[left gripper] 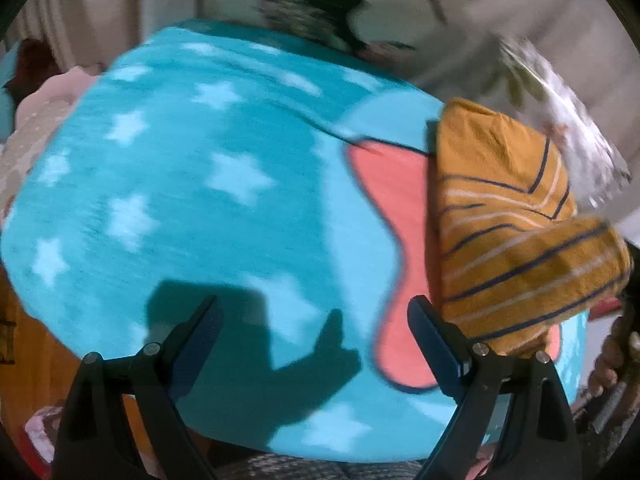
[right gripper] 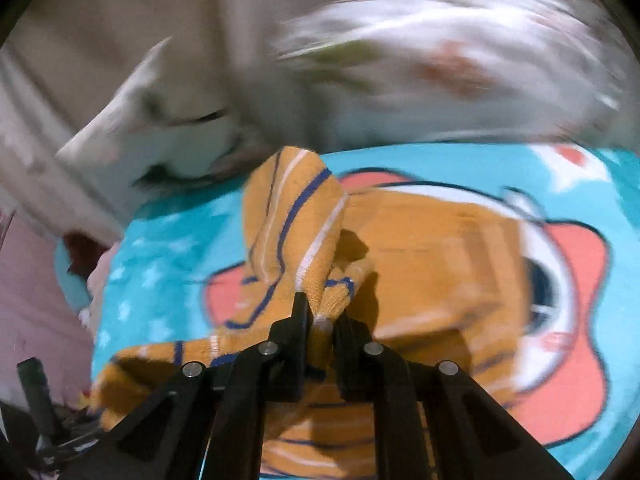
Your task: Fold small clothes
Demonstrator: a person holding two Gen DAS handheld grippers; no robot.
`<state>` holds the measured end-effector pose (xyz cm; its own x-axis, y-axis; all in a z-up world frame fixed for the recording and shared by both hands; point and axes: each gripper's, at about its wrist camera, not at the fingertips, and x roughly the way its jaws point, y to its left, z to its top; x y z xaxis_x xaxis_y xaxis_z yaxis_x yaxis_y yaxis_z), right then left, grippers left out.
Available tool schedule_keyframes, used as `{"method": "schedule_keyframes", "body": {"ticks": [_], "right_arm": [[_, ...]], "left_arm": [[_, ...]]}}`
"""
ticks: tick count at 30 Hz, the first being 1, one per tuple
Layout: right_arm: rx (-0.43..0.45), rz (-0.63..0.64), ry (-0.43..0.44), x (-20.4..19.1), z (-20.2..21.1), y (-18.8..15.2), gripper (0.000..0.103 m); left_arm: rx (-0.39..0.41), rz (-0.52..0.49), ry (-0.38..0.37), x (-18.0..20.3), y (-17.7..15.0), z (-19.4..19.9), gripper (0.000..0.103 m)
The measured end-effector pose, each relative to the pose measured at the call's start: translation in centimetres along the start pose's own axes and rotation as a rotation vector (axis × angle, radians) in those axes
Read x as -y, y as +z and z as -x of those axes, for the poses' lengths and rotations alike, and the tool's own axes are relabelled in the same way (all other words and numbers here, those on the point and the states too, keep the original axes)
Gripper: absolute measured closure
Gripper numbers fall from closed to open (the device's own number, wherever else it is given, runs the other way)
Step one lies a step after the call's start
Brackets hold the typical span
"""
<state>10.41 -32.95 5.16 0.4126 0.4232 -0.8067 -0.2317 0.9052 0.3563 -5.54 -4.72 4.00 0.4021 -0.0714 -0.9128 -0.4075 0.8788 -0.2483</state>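
Striped mustard garment (right gripper: 292, 232) rises away from right gripper (right gripper: 322, 320) — clamped on its edge; left gripper (left gripper: 316, 332) wide, empty — garment beside its right finger.

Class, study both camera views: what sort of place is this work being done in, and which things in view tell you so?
Probably a bedroom or a child's room at home. The work surface is a soft turquoise star-print blanket with a cartoon picture, a small mustard striped garment lies on it, and pale bedding or curtain cloth hangs behind.
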Motion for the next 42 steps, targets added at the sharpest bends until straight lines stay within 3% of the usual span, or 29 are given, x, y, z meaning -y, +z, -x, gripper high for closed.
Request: {"method": "schedule_keyframes", "body": {"ticks": [5,9,13,15,16,21,22,24,26,27,28,32,33,35,37,40,41,42], "right_arm": [[-0.047,-0.119,-0.073,10.4,-0.1,-1.7,0.091],[-0.114,-0.192,-0.010,14.5,-1.0,-3.2,0.089],[-0.059,-0.193,-0.017,15.7,2.1,-2.9,0.087],[-0.038,-0.188,0.008,15.9,3.9,-2.5,0.077],[-0.034,-0.184,0.044,15.5,4.6,-2.4,0.068],[-0.073,-0.143,0.251,12.9,5.2,-4.1,0.047],[-0.089,-0.114,0.268,12.2,4.7,-4.7,0.046],[-0.118,-0.025,0.233,10.6,3.2,-5.9,0.047],[-0.194,0.008,0.240,10.2,1.3,-7.0,0.092],[-0.248,-0.008,0.240,10.5,0.2,-7.5,0.102],[-0.288,-0.039,0.224,11.4,-0.5,-8.3,0.102],[-0.314,-0.103,0.150,15.1,-0.4,-10.7,0.102],[-0.309,-0.138,0.172,16.1,-0.3,-11.0,0.103],[-0.278,-0.166,0.174,17.1,0.6,-10.8,0.103],[-0.232,-0.126,0.090,17.1,2.0,-10.1,0.099],[-0.137,-0.187,0.149,18.0,4.0,-8.4,0.098],[-0.112,-0.204,0.167,18.4,4.4,-7.6,0.094],[-0.085,-0.219,0.179,18.4,4.5,-6.7,0.079]], "left_arm": [[-0.023,-0.081,-0.027,6.3,-1.9,-1.8,0.011],[-0.047,-0.128,-0.033,9.9,-1.9,-2.9,0.011],[-0.051,-0.163,-0.026,11.8,-2.1,-3.3,0.011],[-0.069,-0.175,-0.015,12.6,-2.2,-4.1,0.011],[-0.077,-0.173,-0.013,12.8,-2.3,-4.4,0.011],[-0.057,-0.176,-0.033,13.8,-2.8,-3.8,0.011],[-0.044,-0.176,-0.033,13.9,-2.7,-3.5,0.011],[-0.027,-0.177,-0.020,13.9,-2.3,-3.0,0.011],[-0.023,-0.185,-0.009,14.1,-1.9,-2.7,0.011],[-0.023,-0.188,-0.006,14.3,-1.8,-2.7,0.011],[-0.022,-0.194,-0.006,14.6,-1.6,-2.7,0.011],[-0.035,-0.229,-0.005,16.0,-1.5,-3.5,0.011],[-0.046,-0.238,-0.003,16.3,-1.7,-4.0,0.011],[-0.070,-0.259,0.003,17.0,-2.3,-5.1,0.011],[-0.091,-0.290,0.032,17.6,-2.9,-6.2,0.011],[-0.124,-0.300,0.045,17.7,-3.6,-7.4,0.011],[-0.127,-0.296,0.043,17.7,-3.7,-7.4,0.011],[-0.126,-0.294,0.044,17.7,-3.7,-7.4,0.011]]}}
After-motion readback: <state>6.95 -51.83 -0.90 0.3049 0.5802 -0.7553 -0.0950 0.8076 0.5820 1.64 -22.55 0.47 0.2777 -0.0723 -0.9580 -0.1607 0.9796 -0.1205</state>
